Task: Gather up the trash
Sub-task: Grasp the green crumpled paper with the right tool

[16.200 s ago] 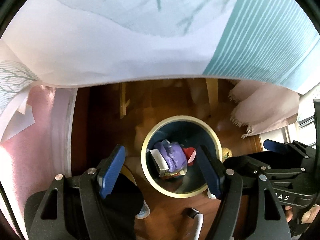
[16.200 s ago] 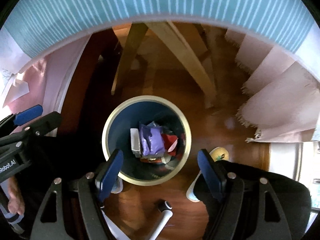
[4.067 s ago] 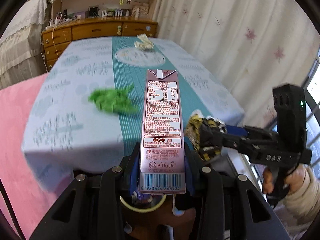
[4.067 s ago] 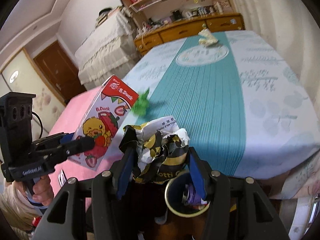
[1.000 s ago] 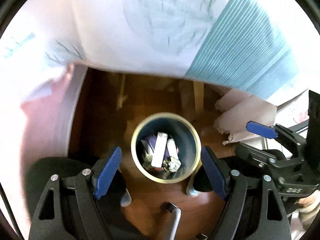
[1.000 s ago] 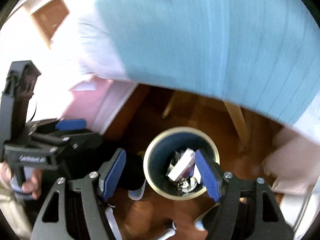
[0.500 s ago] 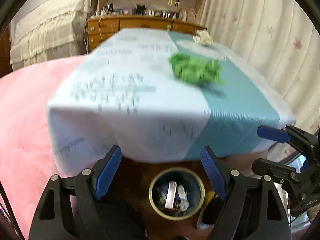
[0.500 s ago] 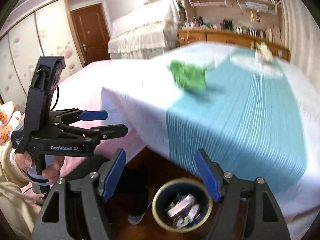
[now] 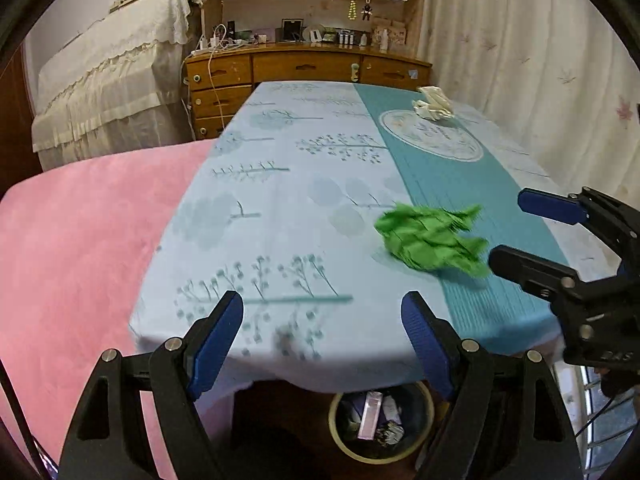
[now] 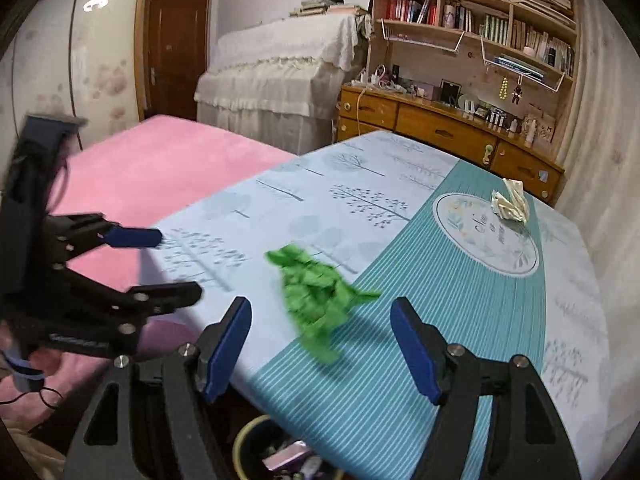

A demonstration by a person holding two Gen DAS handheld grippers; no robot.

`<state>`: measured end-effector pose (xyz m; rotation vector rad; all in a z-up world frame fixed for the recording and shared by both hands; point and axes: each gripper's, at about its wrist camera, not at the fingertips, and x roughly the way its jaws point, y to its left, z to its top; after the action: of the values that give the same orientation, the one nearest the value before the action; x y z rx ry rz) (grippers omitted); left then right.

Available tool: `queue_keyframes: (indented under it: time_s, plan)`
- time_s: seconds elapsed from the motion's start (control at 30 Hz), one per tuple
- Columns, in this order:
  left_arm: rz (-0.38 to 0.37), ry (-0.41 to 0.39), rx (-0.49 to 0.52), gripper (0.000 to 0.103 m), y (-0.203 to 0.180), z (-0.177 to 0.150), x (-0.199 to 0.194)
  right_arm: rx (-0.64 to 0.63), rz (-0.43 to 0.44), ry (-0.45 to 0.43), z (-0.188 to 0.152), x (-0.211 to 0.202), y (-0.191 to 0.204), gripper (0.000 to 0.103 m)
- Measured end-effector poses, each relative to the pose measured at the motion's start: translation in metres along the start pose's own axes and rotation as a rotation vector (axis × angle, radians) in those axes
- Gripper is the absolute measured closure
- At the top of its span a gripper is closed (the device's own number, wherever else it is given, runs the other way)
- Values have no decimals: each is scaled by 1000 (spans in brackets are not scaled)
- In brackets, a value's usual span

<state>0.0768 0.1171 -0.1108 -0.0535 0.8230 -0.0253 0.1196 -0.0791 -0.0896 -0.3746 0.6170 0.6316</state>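
A crumpled green paper (image 9: 432, 242) lies near the front edge of the table (image 9: 280, 208); it also shows in the right wrist view (image 10: 316, 298). A crumpled white paper (image 9: 433, 103) lies at the table's far end, also in the right wrist view (image 10: 510, 201). The round bin (image 9: 382, 420) stands on the floor under the table edge, with a pink carton and wrappers inside; its rim shows in the right wrist view (image 10: 244, 436). My left gripper (image 9: 322, 336) is open and empty, left of the green paper. My right gripper (image 10: 322, 344) is open and empty, just before the green paper.
A pink bed (image 9: 72, 240) lies left of the table. A wooden dresser (image 9: 304, 68) with shelves stands behind the table, a covered piano (image 10: 276, 80) beside it. Curtains (image 9: 520, 60) hang at the right. The right gripper shows in the left wrist view (image 9: 560, 240).
Both grippers have swung up from over the bin to table height. The carton and the wrapper now lie in the bin. The green paper is now close in front of the right gripper.
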Motion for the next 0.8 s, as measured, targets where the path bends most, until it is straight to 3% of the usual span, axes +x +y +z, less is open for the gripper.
queue_keyframes:
  time_s: [0.27, 0.5, 0.57, 0.6, 0.8]
  plan:
    - [4, 35, -27, 23, 12, 15, 21, -92, 18, 78, 14, 48, -2, 30]
    - [3, 57, -51, 23, 25, 20, 31, -100, 100, 168, 15, 79, -1, 31]
    - [0, 63, -52, 23, 27, 21, 33, -65, 137, 188, 14, 85, -4, 44]
    - [-1, 67, -53, 23, 28, 22, 35, -45, 156, 200, 12, 88, -6, 60]
    - [-18, 85, -35, 23, 22, 35, 42, 43, 200, 211, 8, 88, -22, 64]
